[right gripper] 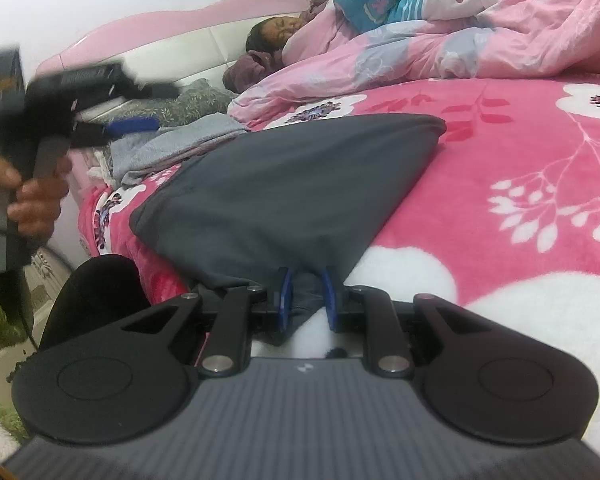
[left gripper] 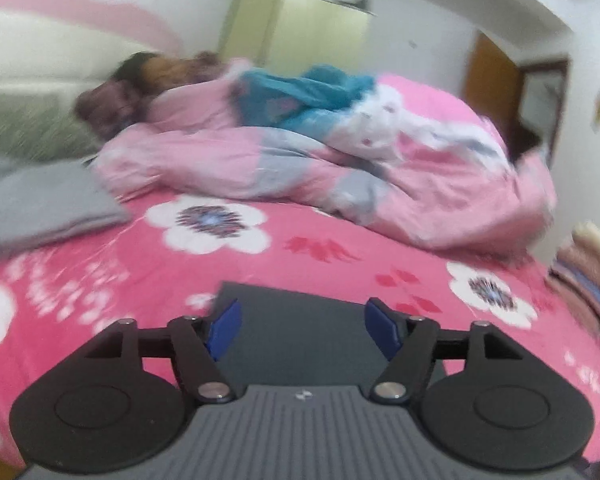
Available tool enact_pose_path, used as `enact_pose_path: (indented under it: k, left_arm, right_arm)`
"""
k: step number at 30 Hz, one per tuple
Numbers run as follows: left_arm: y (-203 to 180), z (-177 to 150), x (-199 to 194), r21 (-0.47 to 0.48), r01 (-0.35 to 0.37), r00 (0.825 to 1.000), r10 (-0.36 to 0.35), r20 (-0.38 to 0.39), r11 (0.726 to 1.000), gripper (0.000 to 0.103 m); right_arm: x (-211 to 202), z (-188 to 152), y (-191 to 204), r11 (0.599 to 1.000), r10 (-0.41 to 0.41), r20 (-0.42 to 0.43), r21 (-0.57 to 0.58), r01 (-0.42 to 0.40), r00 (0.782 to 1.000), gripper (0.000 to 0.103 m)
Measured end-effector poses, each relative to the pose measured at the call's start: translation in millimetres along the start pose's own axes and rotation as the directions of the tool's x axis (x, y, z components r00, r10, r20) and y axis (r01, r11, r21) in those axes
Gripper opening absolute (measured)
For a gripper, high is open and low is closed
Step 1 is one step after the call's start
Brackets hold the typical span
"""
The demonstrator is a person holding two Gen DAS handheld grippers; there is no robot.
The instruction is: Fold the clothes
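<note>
Dark cloth [right gripper: 284, 184] lies flat on the bed [right gripper: 500, 184], long axis running away from the R gripper [right gripper: 306, 300] toward the quilt [right gripper: 400, 52]. R fingers [right gripper: 283, 300] nearly closed, pinching the near hem. L gripper [left gripper: 302, 330] spread wide w/ nothing in it, cloth below and ahead; in the R view it hangs off to the left, above the cloth's left edge, so L is nearer that side. Blurry there, prob. not touching. Grey stack [right gripper: 180, 144] sits beyond that edge; person under the quilt is well apart.
</note>
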State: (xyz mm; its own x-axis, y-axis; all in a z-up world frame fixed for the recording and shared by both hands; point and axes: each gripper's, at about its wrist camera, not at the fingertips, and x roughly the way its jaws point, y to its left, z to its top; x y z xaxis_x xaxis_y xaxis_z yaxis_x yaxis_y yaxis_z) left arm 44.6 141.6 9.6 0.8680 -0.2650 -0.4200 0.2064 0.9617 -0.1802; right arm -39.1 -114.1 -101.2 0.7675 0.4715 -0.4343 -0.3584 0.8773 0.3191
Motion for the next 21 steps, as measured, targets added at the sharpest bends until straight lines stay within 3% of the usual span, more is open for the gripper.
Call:
enact_pose_path:
  k: [4, 7, 11, 14, 21]
  left_arm:
    - [-25.5, -10.8, 50.8, 0.095, -0.074, 0.989, 0.085, -0.118, 0.993, 0.081]
    - [-17.0, -31.0, 91.9, 0.114, -0.204, 0.941, 0.227, -0.249, 0.972, 0.081]
    - [-13.9, -33.7, 91.3, 0.097, -0.176, 0.946, 0.195, -0.259, 0.980, 0.096]
    - [-8.3, -32.8, 92.3, 0.080, -0.165, 0.942, 0.181, -0.281, 0.983, 0.097]
    - [-10.7, -29.7, 95.6, 0.092, -0.162, 0.933, 0.183, -0.310, 0.982, 0.100]
  right_arm:
    - [-0.4, 2.1, 3.4, 1.000, -0.015, -0.014, -0.005, 0.015, 1.000, 0.016]
    - [-0.6, 4.2, 7.5, 0.999, -0.034, -0.028, -0.013, 0.034, 0.999, 0.016]
    - [-1.9, 17.6, 13.7, 0.997, -0.056, -0.078, -0.048, 0.052, 0.995, 0.017]
    - [-7.0, 37.7, 17.8, 0.994, -0.078, -0.095, -0.084, 0.070, 0.992, 0.018]
    - [5.7, 85.7, 17.6, 0.990, -0.115, -0.026, -0.085, 0.113, 0.993, 0.025]
